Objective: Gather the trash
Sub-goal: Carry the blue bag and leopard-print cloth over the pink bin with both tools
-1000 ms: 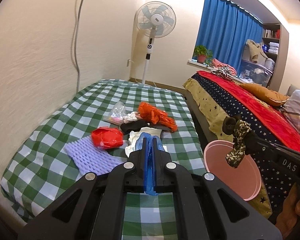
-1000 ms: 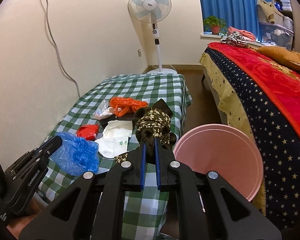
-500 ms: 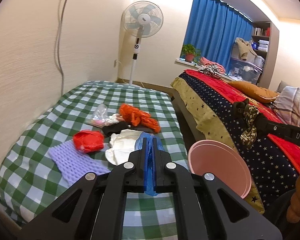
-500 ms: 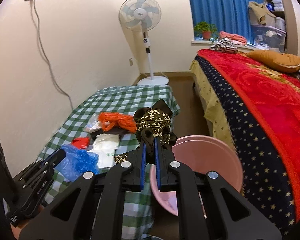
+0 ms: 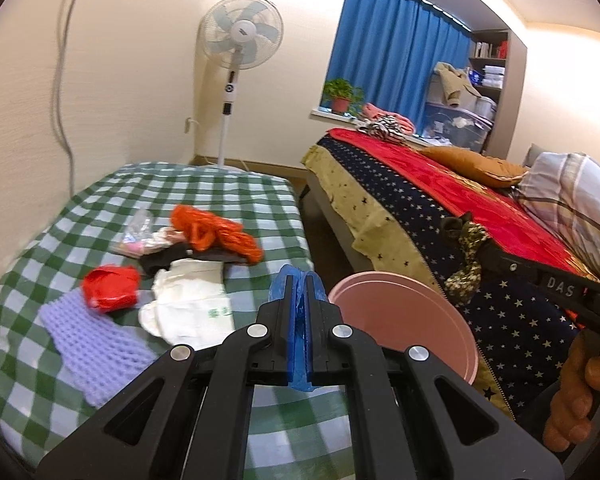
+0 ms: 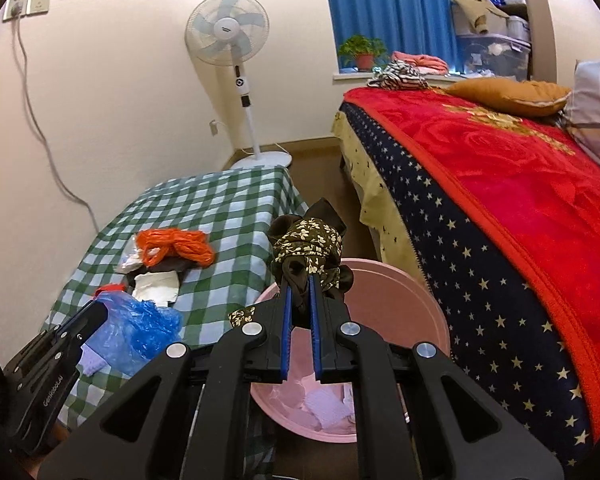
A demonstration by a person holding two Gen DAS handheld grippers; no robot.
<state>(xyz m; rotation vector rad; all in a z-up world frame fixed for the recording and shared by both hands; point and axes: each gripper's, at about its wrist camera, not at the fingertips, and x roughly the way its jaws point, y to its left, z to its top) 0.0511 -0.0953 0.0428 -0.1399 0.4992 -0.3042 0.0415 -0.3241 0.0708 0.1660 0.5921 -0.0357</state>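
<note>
My left gripper [image 5: 299, 280] is shut on a crumpled blue plastic bag [image 5: 298, 312], held over the checked cloth just left of the pink bin [image 5: 404, 320]. In the right wrist view that blue plastic bag [image 6: 136, 328] hangs from the left gripper [image 6: 100, 308] at the lower left. My right gripper [image 6: 300, 280] is shut on a dark floral cloth scrap [image 6: 306, 248] above the pink bin [image 6: 384, 280], which holds pale scraps. The same floral cloth scrap [image 5: 466, 256] dangles from the right gripper [image 5: 456, 226] in the left wrist view.
On the green checked table [image 5: 220, 188] lie an orange bag [image 5: 216, 232], a red bag [image 5: 110, 288], a white bag [image 5: 192, 304], purple foam netting [image 5: 92, 340] and a clear packet [image 5: 136, 232]. A bed with a red blanket [image 6: 520, 184] flanks the bin. A standing fan [image 5: 240, 60] is behind.
Both grippers have carried their loads rightwards toward the pink bin. The floral scrap now hangs over the bin's opening, and the blue bag is nearer the table's right edge.
</note>
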